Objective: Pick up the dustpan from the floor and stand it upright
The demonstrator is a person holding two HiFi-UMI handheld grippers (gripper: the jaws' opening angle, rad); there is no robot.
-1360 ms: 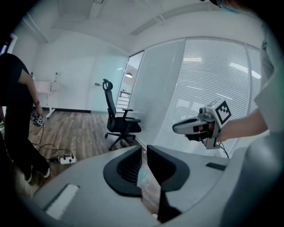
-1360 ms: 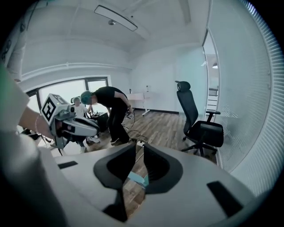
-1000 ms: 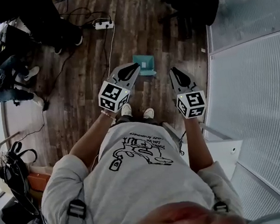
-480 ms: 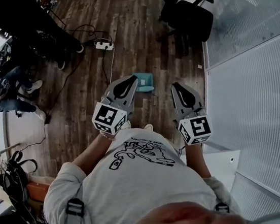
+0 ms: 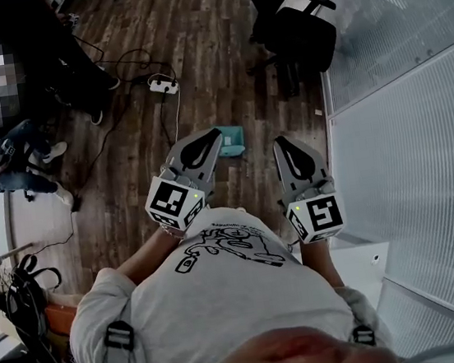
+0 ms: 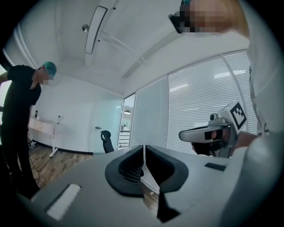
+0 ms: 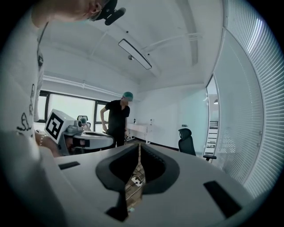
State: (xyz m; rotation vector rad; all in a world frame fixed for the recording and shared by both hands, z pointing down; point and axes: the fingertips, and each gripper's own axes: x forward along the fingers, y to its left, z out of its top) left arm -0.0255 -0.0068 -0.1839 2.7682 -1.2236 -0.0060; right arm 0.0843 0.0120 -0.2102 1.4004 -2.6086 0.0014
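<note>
Both claws have lifted away from the floor (image 5: 193, 48) as the person straightened up. The left claw (image 5: 207, 141) has just been closing and is now together on nothing; the right claw (image 5: 286, 149) is also together and empty. The teal dustpan (image 5: 232, 141) sits on the floor well below both claw tips, released. The placement is probably finished, though whether the dustpan stands upright cannot be confirmed.

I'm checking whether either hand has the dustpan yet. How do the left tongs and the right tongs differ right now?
In the head view the left tongs slant up-right, while the right tongs point nearly straight up the picture. The left tongs overlap the teal dustpan there; the right tongs sit over bare wooden floor beside it. Shared: both are shut and empty, so neither holds the dustpan.
</note>
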